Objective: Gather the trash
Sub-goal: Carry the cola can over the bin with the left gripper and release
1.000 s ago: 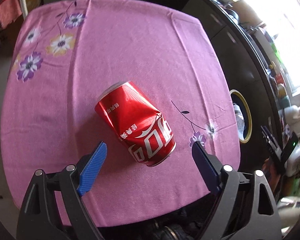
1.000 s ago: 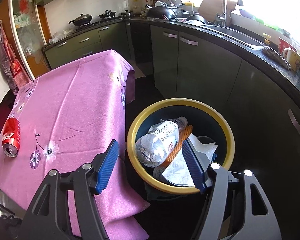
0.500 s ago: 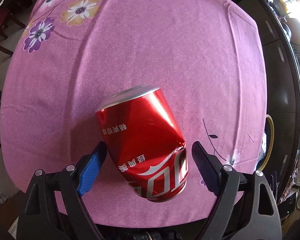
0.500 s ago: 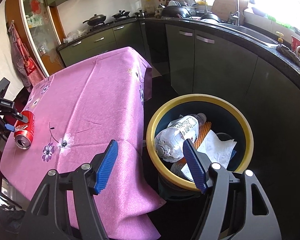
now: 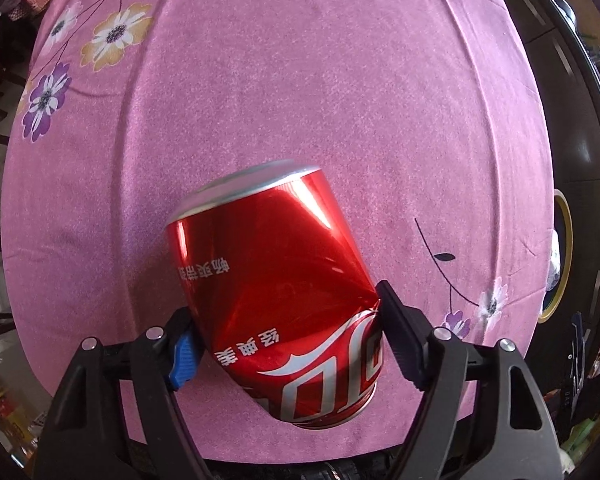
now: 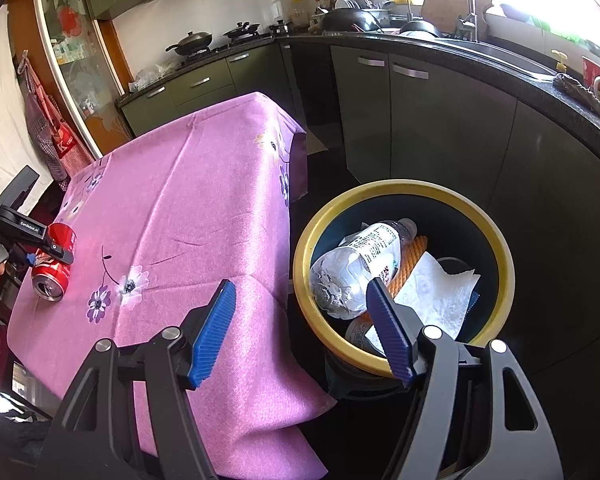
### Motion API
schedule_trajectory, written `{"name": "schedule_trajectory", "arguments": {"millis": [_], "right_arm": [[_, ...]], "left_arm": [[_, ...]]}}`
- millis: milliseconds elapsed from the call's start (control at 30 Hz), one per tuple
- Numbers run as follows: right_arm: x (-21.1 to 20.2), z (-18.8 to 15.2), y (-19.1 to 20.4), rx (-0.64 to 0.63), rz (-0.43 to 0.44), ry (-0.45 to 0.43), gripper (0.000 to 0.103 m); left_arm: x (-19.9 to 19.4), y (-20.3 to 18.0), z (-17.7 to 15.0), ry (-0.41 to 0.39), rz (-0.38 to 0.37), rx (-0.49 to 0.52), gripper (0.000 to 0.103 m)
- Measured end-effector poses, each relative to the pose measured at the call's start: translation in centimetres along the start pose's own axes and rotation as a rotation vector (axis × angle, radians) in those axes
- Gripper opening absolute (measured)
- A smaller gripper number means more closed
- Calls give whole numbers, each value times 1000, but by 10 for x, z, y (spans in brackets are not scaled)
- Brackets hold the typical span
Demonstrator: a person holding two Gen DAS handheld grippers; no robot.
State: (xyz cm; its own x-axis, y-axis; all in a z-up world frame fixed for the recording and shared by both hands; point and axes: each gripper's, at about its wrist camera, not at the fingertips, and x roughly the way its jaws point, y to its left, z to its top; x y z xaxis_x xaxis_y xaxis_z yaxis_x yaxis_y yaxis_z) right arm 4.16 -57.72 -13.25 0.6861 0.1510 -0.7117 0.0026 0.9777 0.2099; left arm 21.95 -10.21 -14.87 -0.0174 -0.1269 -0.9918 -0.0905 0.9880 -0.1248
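A dented red soda can (image 5: 276, 288) lies on its side on the pink flowered tablecloth (image 5: 300, 100). My left gripper (image 5: 284, 344) is shut on the can, both blue pads pressed against its sides. The can (image 6: 52, 264) and left gripper (image 6: 32, 240) also show in the right wrist view at the table's near left corner. My right gripper (image 6: 300, 320) is open and empty, held above the floor between the table and the yellow-rimmed trash bin (image 6: 500, 248). The bin holds a crushed plastic bottle (image 6: 360, 264) and white paper (image 6: 440, 288).
Dark kitchen cabinets (image 6: 440, 120) and a counter with a sink and pots curve around behind the bin. The tablecloth (image 6: 188, 208) hangs over the table edge beside the bin. A glass cabinet (image 6: 72, 52) stands at the far left.
My left gripper moved forward around the can and closed on it. My right gripper drew back a little from the bin and stayed open.
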Motion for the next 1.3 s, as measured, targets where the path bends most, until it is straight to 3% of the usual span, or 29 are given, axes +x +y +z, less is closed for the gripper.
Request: {"name": "schedule_trajectory", "arguments": {"millis": [400, 633, 800, 933, 1133, 1300], "right_arm": [[-3, 0, 8, -17, 6, 2, 67], [-26, -6, -3, 20, -12, -43, 67], [-60, -18, -32, 96, -65, -99, 67], [-86, -30, -58, 156, -115, -125, 67], [-111, -49, -89, 223, -155, -137, 67], [-122, -61, -107, 264, -170, -143, 67]], "left_arm": [[-31, -29, -9, -90, 9, 163, 73], [-63, -69, -22, -179, -36, 314, 73], [-77, -141, -38, -261, -103, 503, 73], [-72, -220, -50, -287, -195, 673, 73], [-28, -347, -71, -223, -299, 878, 73], [18, -434, -73, -165, -301, 956, 73]]}}
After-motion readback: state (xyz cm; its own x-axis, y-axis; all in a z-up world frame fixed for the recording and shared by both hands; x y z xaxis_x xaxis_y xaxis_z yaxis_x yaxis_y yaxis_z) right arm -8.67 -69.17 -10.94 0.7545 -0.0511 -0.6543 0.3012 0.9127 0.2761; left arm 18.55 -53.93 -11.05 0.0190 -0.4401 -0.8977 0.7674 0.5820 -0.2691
